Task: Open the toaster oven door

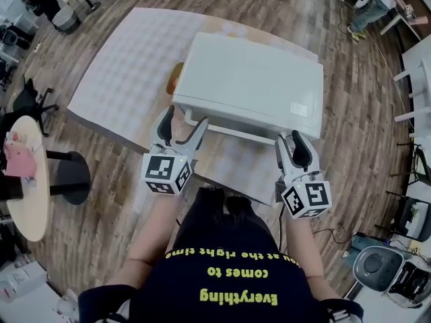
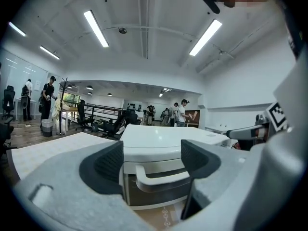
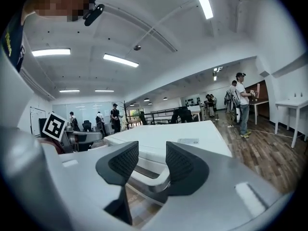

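Observation:
A white toaster oven [image 1: 252, 79] stands on the table [image 1: 121, 73] with its door closed, its white bar handle [image 1: 239, 134] facing me. My left gripper [image 1: 185, 118] is open just in front of the handle's left end; in the left gripper view the handle [image 2: 161, 177] crosses the wide gap between the jaws of that gripper [image 2: 151, 160], untouched. My right gripper [image 1: 291, 137] is at the handle's right end. In the right gripper view its jaws [image 3: 152, 160] stand close together, and the curved handle end [image 3: 149, 177] shows in the gap, with no pad clearly pressing on it.
A pale checked mat covers the table. A small round table [image 1: 27, 173] with a pink item stands at the left on the wooden floor. Chairs and a grey appliance [image 1: 377, 264] sit at the lower right. People stand far off, by desks at the back.

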`<action>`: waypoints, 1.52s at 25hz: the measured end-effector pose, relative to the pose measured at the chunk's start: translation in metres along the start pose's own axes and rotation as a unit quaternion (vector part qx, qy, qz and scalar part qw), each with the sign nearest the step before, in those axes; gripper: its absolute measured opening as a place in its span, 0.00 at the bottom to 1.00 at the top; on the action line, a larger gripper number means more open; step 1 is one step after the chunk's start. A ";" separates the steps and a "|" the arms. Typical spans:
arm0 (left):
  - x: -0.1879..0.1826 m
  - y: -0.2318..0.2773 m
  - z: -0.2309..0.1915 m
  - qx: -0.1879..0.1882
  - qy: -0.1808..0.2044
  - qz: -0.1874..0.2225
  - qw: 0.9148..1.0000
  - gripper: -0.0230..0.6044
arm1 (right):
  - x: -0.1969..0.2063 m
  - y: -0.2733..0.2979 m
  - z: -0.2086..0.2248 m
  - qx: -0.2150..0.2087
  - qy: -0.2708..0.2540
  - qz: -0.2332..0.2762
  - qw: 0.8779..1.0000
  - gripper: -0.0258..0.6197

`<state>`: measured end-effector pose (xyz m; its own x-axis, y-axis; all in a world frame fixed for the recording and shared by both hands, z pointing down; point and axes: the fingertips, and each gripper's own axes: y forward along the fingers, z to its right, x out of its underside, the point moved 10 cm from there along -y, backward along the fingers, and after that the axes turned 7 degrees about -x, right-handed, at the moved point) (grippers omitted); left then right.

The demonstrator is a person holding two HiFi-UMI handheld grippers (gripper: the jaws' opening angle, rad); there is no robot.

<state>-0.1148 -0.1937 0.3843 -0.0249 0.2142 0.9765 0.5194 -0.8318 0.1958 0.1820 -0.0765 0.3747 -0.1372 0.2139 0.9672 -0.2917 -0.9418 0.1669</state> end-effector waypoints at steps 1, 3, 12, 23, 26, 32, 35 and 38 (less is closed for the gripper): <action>0.002 0.002 -0.001 -0.001 0.001 -0.002 1.000 0.64 | 0.003 0.002 0.001 0.002 0.006 -0.006 1.000 0.33; 0.005 0.006 -0.003 0.000 0.002 -0.007 1.000 0.63 | 0.007 0.004 0.003 0.005 0.016 -0.016 1.000 0.33; 0.013 0.013 -0.008 0.001 0.001 -0.027 1.000 0.48 | 0.016 0.012 0.010 0.015 0.038 -0.038 0.998 0.30; 0.028 0.020 -0.011 0.005 -0.010 -0.065 0.998 0.35 | 0.020 0.012 0.013 0.013 0.027 -0.060 0.998 0.27; 0.029 0.020 -0.010 0.005 -0.018 -0.065 0.998 0.32 | 0.025 0.011 0.015 0.010 0.036 -0.074 0.997 0.27; 0.029 0.019 -0.009 0.000 -0.025 -0.069 0.997 0.31 | 0.029 0.007 0.017 0.005 0.044 -0.090 0.995 0.24; 0.030 0.016 -0.009 -0.003 -0.026 -0.071 0.997 0.30 | 0.029 0.006 0.016 -0.001 0.047 -0.092 0.995 0.24; 0.032 0.013 -0.008 -0.006 -0.031 -0.072 0.997 0.29 | 0.030 0.003 0.016 -0.004 0.050 -0.096 0.994 0.24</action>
<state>-0.1160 -0.2018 0.4186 -0.0453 0.3622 0.9310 0.5048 -0.7960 0.3342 0.1926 -0.0770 0.4078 -0.1710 0.4144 0.8939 -0.3294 -0.8791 0.3445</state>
